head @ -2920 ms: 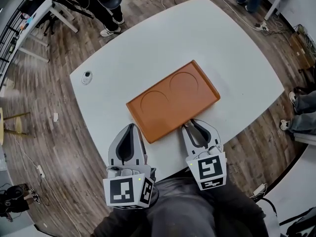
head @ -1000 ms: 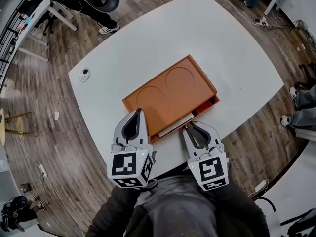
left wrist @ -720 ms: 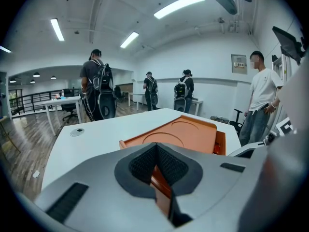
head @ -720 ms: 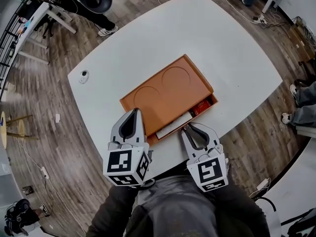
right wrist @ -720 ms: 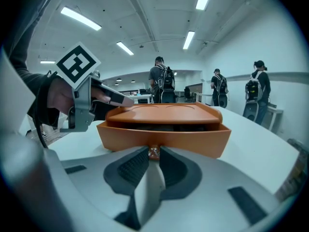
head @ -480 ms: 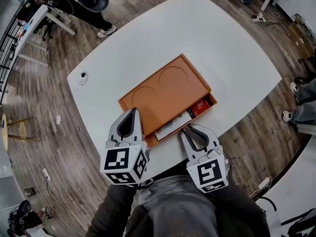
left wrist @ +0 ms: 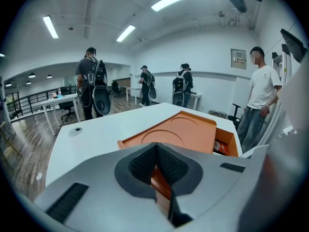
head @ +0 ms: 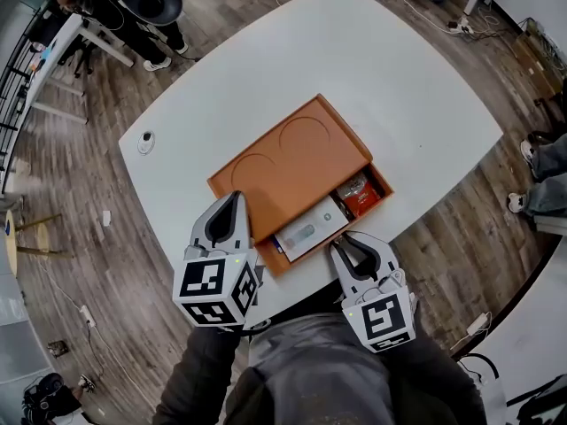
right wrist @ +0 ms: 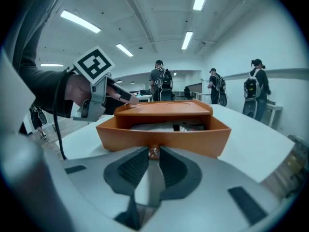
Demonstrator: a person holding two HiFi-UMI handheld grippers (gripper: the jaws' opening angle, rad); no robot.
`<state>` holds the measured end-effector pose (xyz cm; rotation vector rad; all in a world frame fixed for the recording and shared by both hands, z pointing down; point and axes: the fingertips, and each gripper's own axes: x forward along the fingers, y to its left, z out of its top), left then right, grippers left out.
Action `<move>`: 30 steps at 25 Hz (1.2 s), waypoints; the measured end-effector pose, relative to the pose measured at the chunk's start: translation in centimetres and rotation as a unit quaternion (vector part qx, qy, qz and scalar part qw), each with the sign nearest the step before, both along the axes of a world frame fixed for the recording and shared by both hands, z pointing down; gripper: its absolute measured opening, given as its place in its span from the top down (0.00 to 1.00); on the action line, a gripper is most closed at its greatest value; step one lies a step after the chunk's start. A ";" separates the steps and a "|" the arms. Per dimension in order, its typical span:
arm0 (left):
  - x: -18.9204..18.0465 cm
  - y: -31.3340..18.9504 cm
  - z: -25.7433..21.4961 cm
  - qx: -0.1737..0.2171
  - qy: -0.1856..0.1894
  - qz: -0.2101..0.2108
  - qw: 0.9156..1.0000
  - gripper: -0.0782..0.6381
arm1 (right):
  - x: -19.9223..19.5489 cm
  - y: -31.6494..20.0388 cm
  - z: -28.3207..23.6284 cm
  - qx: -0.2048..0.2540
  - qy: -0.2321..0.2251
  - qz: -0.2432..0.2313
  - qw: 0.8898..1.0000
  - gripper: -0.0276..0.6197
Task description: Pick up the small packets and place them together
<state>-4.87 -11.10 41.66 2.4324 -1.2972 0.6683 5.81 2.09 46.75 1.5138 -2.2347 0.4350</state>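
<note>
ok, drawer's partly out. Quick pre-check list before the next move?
1. Right gripper shut on the drawer knob: ok.
2. Left gripper closed on the rim of the box, steadying it: ok.
3. Drawer out far enough to reach in: ok. The white packet and red packet are both exposed.
4. More packets further back under the box top: cannot tell.
5. A gripper free to pick: not ok. Both are occupied, so one must let go first.
</note>
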 end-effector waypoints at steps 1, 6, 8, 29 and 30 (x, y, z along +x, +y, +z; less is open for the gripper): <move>0.0 -0.1 0.0 -0.001 -0.001 0.000 1.000 0.90 | 0.2 0.6 0.0 0.001 -0.002 0.001 1.000 0.84; 0.1 0.0 0.0 0.000 -0.003 0.001 1.000 0.90 | 1.0 3.1 0.0 0.005 -0.007 0.009 1.000 0.84; 0.2 0.1 0.0 0.001 -0.005 0.001 1.000 0.90 | 1.3 3.7 0.0 0.008 -0.007 0.011 1.000 0.84; 0.1 -0.7 0.0 0.009 -0.009 0.004 1.000 0.90 | 1.4 4.7 0.4 0.032 -0.034 0.014 0.999 0.84; 0.1 -0.7 -0.1 0.010 -0.011 0.005 1.000 0.90 | 1.3 4.6 0.4 0.030 -0.034 0.014 0.999 0.84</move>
